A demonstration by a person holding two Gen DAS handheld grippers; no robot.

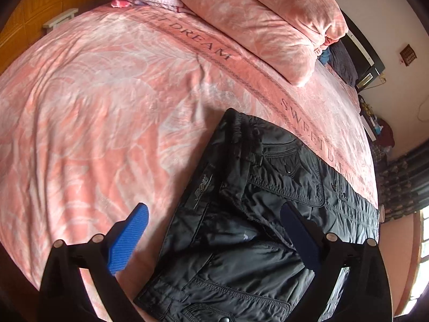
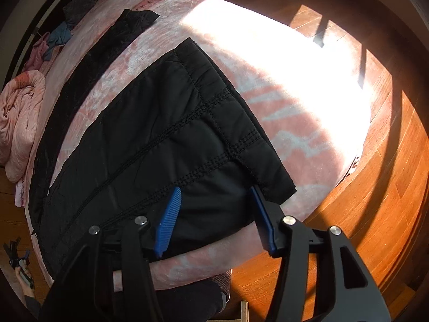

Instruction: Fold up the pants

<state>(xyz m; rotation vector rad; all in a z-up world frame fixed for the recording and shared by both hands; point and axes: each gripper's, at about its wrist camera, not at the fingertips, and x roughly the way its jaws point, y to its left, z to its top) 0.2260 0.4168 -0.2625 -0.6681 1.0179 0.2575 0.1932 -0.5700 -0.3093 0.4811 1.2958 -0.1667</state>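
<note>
Black padded pants (image 1: 257, 214) lie flat on the pink bed cover (image 1: 107, 107). The left wrist view shows their waist end with pockets and waistband. My left gripper (image 1: 214, 214) is open above the waist's left edge, one blue pad over the cover and the other over the fabric. The right wrist view shows the leg end of the pants (image 2: 161, 134). My right gripper (image 2: 217, 190) is open, its blue pads straddling the near hem corner. It holds nothing.
A folded pink quilt (image 1: 268, 18) lies at the head of the bed. Another dark garment (image 2: 88, 61) lies stretched beyond the pants. Small clothes (image 2: 56, 37) lie at the far edge. Wooden floor (image 2: 375, 187) borders the bed. Sunlight bleaches the cover's far right.
</note>
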